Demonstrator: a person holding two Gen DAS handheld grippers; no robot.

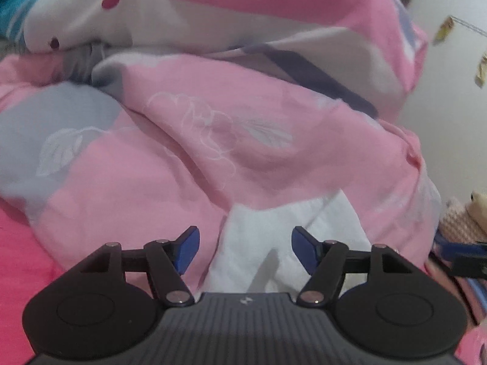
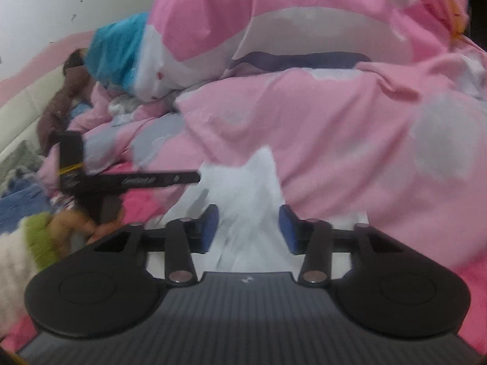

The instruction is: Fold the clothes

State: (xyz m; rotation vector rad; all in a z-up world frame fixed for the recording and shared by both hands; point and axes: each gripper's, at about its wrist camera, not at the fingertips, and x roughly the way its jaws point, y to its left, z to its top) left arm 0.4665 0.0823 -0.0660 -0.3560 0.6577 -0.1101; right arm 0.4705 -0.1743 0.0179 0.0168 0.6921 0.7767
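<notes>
Both grippers face a rumpled bed, and the task's thing is a white garment lying on the hot-pink sheet at the foot of a heaped pink floral duvet [image 1: 213, 140]. In the left wrist view the white garment [image 1: 261, 243] fills the lower centre of the frame, running up and slightly right from the gripper body until its far end slips under the duvet's edge. The left gripper [image 1: 245, 251] has its 2 blue pads [image 1: 187, 251] spread wide, with the cloth lying in the gap between them; whether either pad touches it cannot be told. In the right wrist view the same white garment [image 2: 243, 188] rises to a crumpled peak at centre frame, its long axis pointing away from the camera toward the duvet [image 2: 319, 127]. The right gripper [image 2: 249, 229] is also parted, its pads [image 2: 210, 228] flanking the fabric without pinching it. The other gripper shows as a black bar at middle left of this view, level with the cloth's left edge. Judging by this, each hand sits at its own near part of the garment, about equally close, so the coming move likely turns on closing both on the near edge and drawing the cloth out from the duvet along that axis.
</notes>
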